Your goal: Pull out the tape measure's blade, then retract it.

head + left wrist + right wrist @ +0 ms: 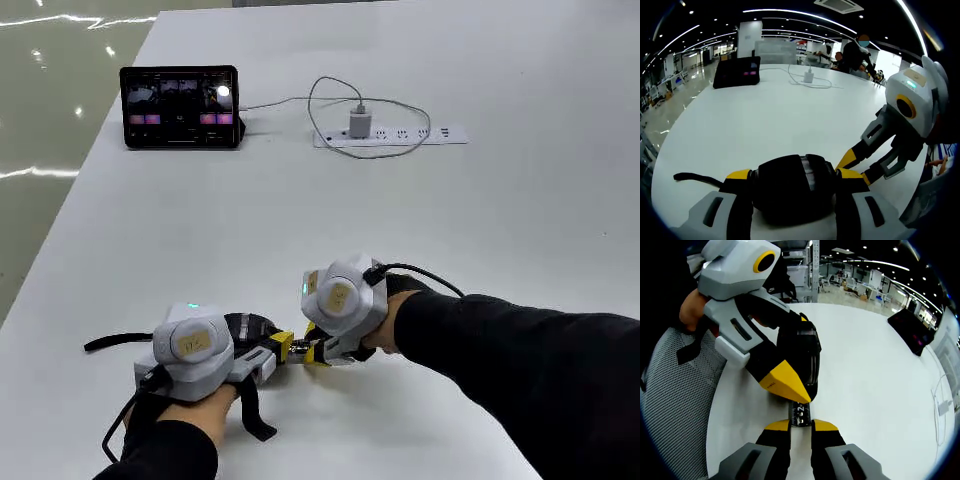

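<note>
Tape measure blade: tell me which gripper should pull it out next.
Right. The right gripper appears shut on the short dark numbered blade, while the left gripper clamps the black tape measure case. Drawing the right one away should extend the blade.

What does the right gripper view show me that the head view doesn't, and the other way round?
Right gripper view: the blade, its numerals readable, pinched in the right tongs, and a mesh chair beside the table. Head view: a tablet and a power strip with a charger. Both: the black tape measure clamped in the left tongs, on the white table.
</note>
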The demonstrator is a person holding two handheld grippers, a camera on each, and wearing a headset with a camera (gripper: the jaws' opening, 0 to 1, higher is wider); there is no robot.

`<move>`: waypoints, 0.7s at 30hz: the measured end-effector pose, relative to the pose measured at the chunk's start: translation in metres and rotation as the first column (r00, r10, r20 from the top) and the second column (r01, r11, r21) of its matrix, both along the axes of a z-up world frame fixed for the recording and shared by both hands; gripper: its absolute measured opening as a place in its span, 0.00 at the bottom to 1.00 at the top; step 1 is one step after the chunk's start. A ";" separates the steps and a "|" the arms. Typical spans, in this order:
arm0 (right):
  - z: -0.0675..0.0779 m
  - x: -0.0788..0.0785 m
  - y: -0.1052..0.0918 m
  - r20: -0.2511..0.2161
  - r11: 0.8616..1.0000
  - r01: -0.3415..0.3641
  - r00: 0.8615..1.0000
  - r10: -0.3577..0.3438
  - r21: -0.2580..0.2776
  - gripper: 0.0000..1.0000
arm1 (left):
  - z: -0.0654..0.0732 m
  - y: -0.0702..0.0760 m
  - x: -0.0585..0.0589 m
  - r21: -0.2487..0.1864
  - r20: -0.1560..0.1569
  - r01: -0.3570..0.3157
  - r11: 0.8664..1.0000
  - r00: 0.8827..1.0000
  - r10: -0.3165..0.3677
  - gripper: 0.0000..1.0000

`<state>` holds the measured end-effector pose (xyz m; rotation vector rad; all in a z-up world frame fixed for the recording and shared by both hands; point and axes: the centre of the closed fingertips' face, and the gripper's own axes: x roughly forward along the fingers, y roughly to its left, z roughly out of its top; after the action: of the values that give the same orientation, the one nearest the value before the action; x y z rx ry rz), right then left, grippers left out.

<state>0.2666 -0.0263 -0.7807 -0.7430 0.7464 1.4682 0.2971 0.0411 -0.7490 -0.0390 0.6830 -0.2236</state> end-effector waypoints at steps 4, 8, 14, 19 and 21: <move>0.000 0.001 0.004 -0.009 1.000 0.010 1.000 -0.010 -0.002 0.11 | 0.000 0.000 0.000 -0.001 -0.002 -0.001 1.000 1.000 0.001 0.61; -0.001 0.001 0.008 -0.014 1.000 0.012 1.000 -0.012 0.013 0.11 | 0.000 0.000 0.000 -0.003 -0.004 0.000 1.000 1.000 0.000 0.61; -0.001 0.002 0.012 -0.029 0.999 0.026 0.999 -0.026 0.023 0.11 | 0.000 0.000 0.001 -0.004 -0.004 -0.005 1.000 1.000 0.005 0.61; 0.000 0.001 0.015 -0.030 0.999 0.028 0.999 -0.027 0.028 0.11 | 0.000 0.000 0.000 -0.005 -0.002 -0.003 1.000 1.000 0.003 0.61; 0.000 0.001 0.016 -0.031 0.999 0.029 0.999 -0.028 0.029 0.11 | 0.000 0.000 0.000 -0.005 -0.003 -0.002 1.000 1.000 0.002 0.61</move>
<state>0.2676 -0.0104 -0.7810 -0.6861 0.7542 1.4651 0.2975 0.0410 -0.7492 -0.0449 0.6850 -0.2230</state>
